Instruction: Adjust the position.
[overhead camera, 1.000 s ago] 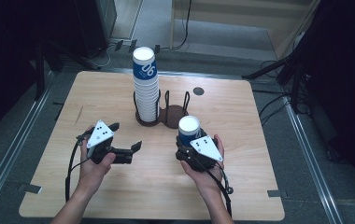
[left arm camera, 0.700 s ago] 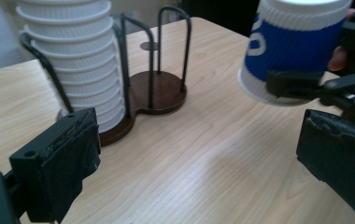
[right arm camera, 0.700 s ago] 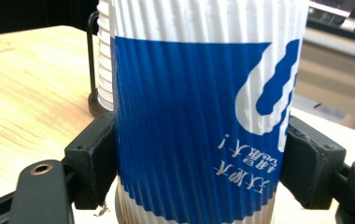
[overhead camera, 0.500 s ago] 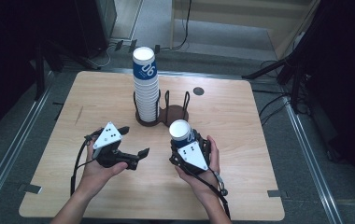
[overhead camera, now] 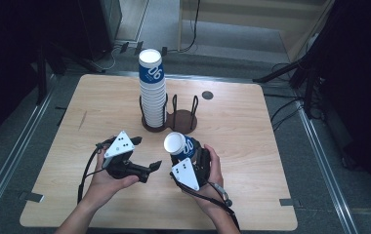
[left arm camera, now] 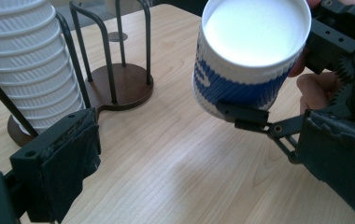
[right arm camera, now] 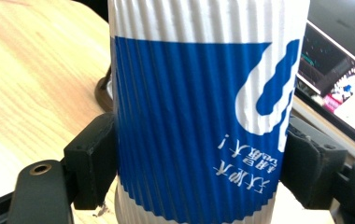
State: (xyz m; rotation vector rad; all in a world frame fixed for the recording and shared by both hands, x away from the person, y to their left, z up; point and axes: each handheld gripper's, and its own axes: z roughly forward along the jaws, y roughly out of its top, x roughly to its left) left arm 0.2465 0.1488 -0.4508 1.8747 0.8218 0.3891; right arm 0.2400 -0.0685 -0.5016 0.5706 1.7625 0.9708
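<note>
My right gripper (overhead camera: pixel 188 153) is shut on a blue and white ribbed paper cup (overhead camera: pixel 181 145), held tilted with its white bottom toward the left hand. In the right gripper view the cup (right arm camera: pixel 199 112) sits squeezed between both black jaws. The left gripper (overhead camera: pixel 155 165) is open, its jaws pointing right at the cup, close beside it but apart. From the left gripper view the cup (left arm camera: pixel 250 60) hangs ahead between the spread pads (left arm camera: pixel 68 158), with the right gripper's jaw (left arm camera: pixel 241 114) across its side. A tall stack of cups (overhead camera: pixel 153 87) stands in a dark wire holder (overhead camera: pixel 169 122) mid-table.
The holder's second bay (overhead camera: pixel 183 117) has a bare brown base ringed by wire posts. A small dark round disc (overhead camera: pixel 207 95) lies on the wooden table (overhead camera: pixel 271 146) behind it. Dark stands and cables surround the table on the floor.
The right gripper has tipped and carried the cup left and toward the person. The left gripper has swung its open jaws right, closer to the cup.
</note>
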